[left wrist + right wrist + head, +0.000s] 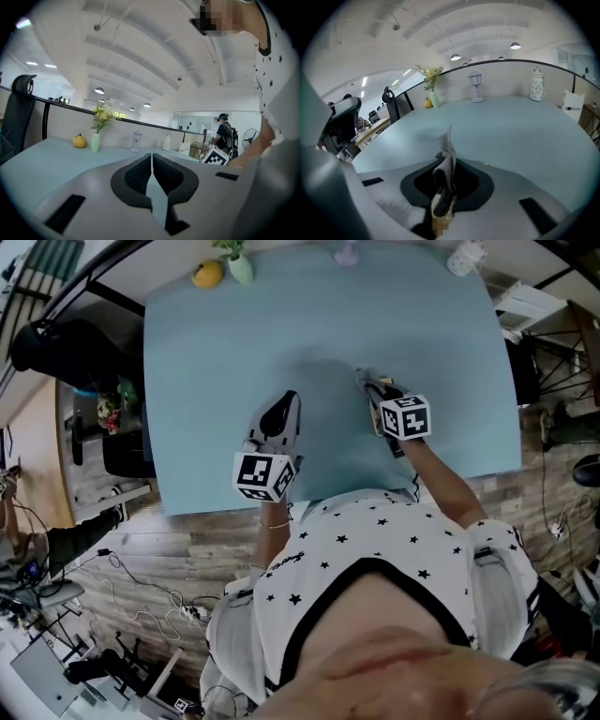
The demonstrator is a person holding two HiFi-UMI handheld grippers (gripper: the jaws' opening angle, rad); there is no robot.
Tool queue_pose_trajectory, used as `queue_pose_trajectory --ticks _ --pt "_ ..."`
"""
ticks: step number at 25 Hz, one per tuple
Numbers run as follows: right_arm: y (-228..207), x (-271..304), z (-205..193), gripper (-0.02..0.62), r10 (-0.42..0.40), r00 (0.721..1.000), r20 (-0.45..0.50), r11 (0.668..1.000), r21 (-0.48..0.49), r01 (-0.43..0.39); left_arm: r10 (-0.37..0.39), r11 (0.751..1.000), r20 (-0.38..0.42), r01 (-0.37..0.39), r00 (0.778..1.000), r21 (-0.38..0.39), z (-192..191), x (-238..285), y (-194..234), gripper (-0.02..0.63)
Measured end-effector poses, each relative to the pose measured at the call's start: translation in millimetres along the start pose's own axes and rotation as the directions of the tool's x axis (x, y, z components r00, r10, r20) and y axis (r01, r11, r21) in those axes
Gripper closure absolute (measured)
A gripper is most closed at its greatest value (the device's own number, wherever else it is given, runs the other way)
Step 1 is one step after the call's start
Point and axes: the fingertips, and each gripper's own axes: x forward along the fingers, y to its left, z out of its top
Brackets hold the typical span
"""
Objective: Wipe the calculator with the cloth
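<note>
- The light blue worktop (234,352) carries a row of small things along its far edge. Both grippers are over its near half.
- The left gripper (151,161) is near the worktop's near edge, left of centre. Its jaws are closed, the dark pads meet at the tips, and nothing is between them.
- The right gripper (445,180) is well to the right of the left one and a little farther in. Its jaws are clamped on the crumpled grey cloth (447,150), and a peak of cloth sticks up past the pads, above the worktop.
- The pale green vase (95,142) stands at the far left and holds yellow and white flowers (102,115).
- The round yellow fruit (79,141) sits just left of the vase.
- The white lidded jar (536,86) stands at the far right, with its lid on.
- The small lantern-shaped ornament (476,86) stands between the vase and the jar.
</note>
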Motion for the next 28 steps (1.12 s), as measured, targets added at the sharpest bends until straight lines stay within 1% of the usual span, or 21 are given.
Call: queue_pose_trajectory --ticks 6,12,18,22,28 --pt "-15 -5 -3 0.546 -0.013 1.0 0.0 1.0 0.021 0.013 0.041 0.999 -0.018 -0.041 0.999 -0.012 -4 -3 1 0.571" --pt "-36 -13 -4 0.546 -0.026 1.0 0.007 0.999 0.043 0.026 0.059 0.998 -0.005 -0.06 0.998 -0.006 4 -1 -9 0.571" --pt "-58 -22 -4 0.546 -0.04 0.999 0.015 0.996 0.084 0.039 0.055 0.998 -0.012 -0.055 0.998 -0.002 6 7 -27 0.571" --pt "-73 -23 -2 0.546 -0.042 0.999 0.032 0.992 0.118 0.038 0.058 0.998 -0.007 -0.058 0.998 0.014 10 14 -33 0.571" --pt "-88 -33 -23 0.546 -0.062 0.998 0.008 0.989 0.136 0.06 0.045 0.999 -0.014 -0.045 0.999 0.018 6 16 -55 0.571"
